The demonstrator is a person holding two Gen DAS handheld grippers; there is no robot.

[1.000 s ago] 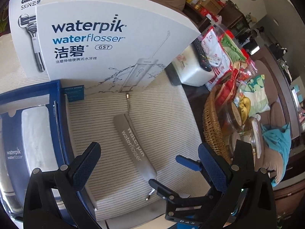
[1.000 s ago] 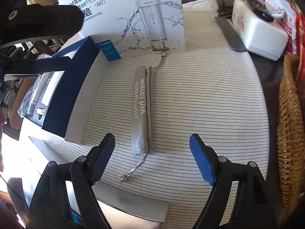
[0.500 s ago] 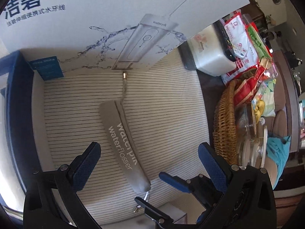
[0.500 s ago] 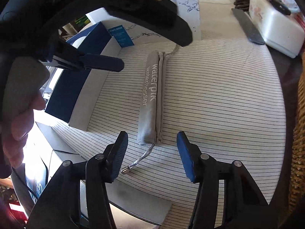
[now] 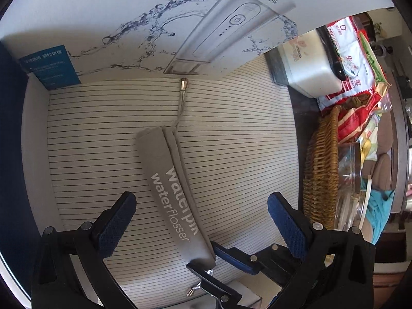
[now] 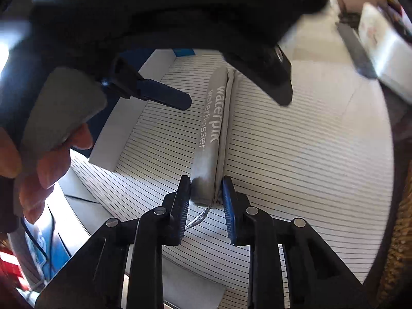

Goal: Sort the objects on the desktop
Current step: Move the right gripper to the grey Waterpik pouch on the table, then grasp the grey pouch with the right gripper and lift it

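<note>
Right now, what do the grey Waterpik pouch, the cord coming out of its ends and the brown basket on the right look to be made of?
Grey Waterpik pouch: soft matte fabric, seemingly woven or felt-like; it folds along a seam and carries printed lettering.
Cord: looks like braided silvery metallic thread, ending in a shiny brass-coloured metal tip.
Brown basket: woven wicker or rattan, judging by the interlaced golden-brown strands.

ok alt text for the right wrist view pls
The right gripper has just been closing and now pinches the near end of a grey Waterpik pouch lying on a striped mat. The left gripper hangs open over the pouch's far part, with fingers of the hand holding it at left.
</note>
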